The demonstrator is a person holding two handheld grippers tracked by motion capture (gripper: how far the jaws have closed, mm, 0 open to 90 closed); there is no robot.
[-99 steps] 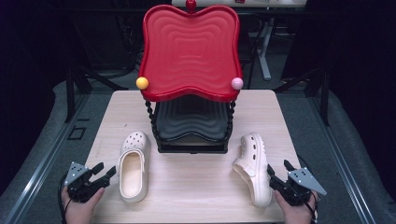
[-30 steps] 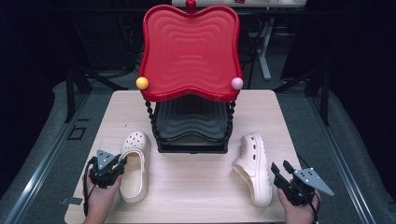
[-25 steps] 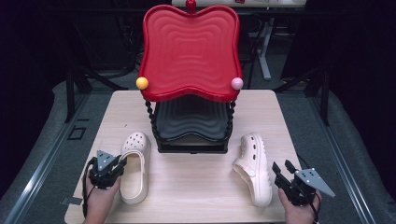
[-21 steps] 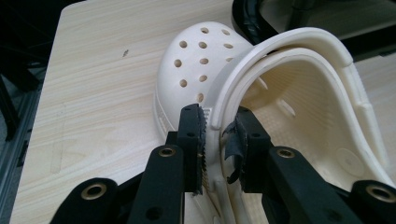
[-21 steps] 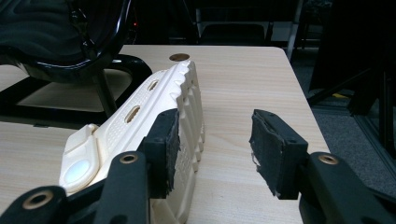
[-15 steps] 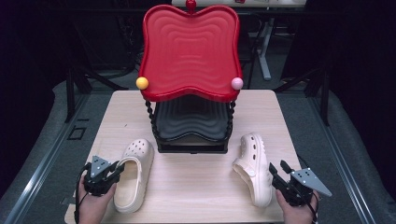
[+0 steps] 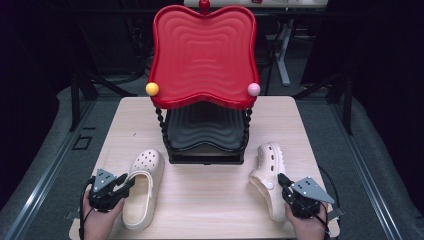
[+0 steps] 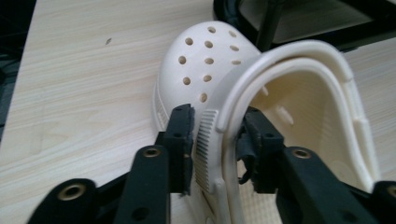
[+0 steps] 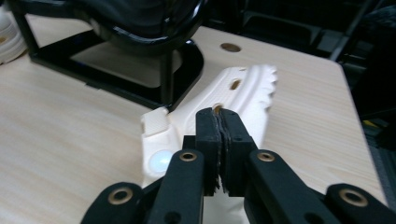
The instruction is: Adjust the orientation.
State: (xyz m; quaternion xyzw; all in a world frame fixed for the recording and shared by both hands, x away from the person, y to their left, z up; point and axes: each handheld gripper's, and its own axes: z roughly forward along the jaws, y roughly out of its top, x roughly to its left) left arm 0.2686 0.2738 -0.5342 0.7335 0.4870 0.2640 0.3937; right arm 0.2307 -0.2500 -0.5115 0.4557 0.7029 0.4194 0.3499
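Observation:
Two cream clogs lie on the wooden table point(image 7: 210, 195). The left clog point(image 7: 142, 187) point(image 8: 205, 65) rests upright with its toe toward the rack. My left gripper point(image 7: 127, 182) point(image 8: 218, 112) straddles its side wall by the strap. Its jaws have just been opening, and the pads stand slightly off the wall. The right clog point(image 7: 269, 170) point(image 9: 243, 88) lies tipped on its side. My right gripper point(image 7: 281, 179) point(image 9: 218, 114) is at its heel end. Its jaws have just been closing and the pads now meet, with nothing visible between them.
A two-tier rack stands at the table's back middle, with a red wavy tray point(image 7: 202, 50) above a black one point(image 7: 205, 127). A yellow ball point(image 7: 152, 88) and a pink ball point(image 7: 253, 89) cap its posts. The floor around the table is dark.
The left hand came in to the left clog and swung its heel toward the left front edge, then its jaws spread. The right jaws closed together beside the right clog.

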